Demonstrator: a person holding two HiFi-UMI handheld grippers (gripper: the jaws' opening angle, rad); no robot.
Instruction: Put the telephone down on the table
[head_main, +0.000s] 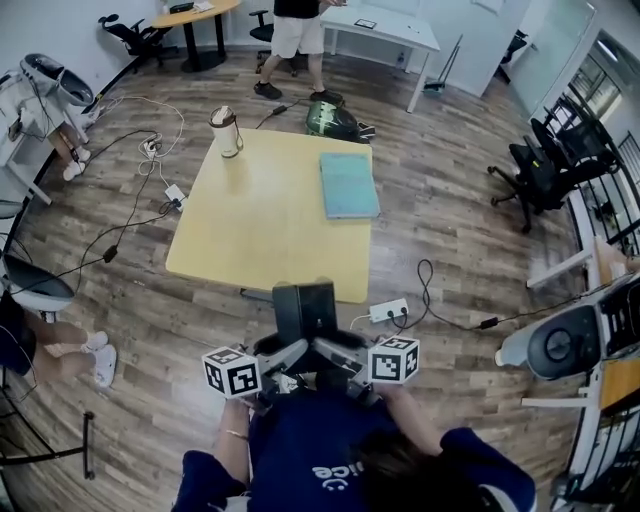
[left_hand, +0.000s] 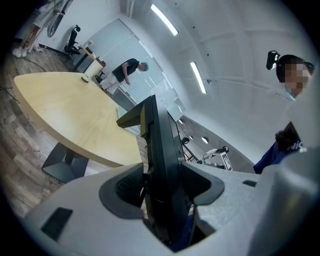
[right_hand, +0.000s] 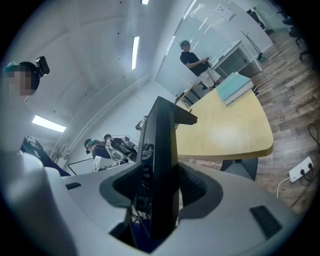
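Table (head_main: 262, 222) beyond, telephone (head_main: 305, 310) (gripped), left claw (head_main: 288, 355), right claw (head_main: 340, 355)

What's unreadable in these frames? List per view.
- Face of the black slab telephone: head view shows a dark shape, too small for keys; gripper views see it edge-on.
- Its lower end: hidden inside the left gripper and right gripper in their views.
- Contents of the pale cup on the yellow wooden table: too small, head view.
- Head of the standing person: past head view's top edge.
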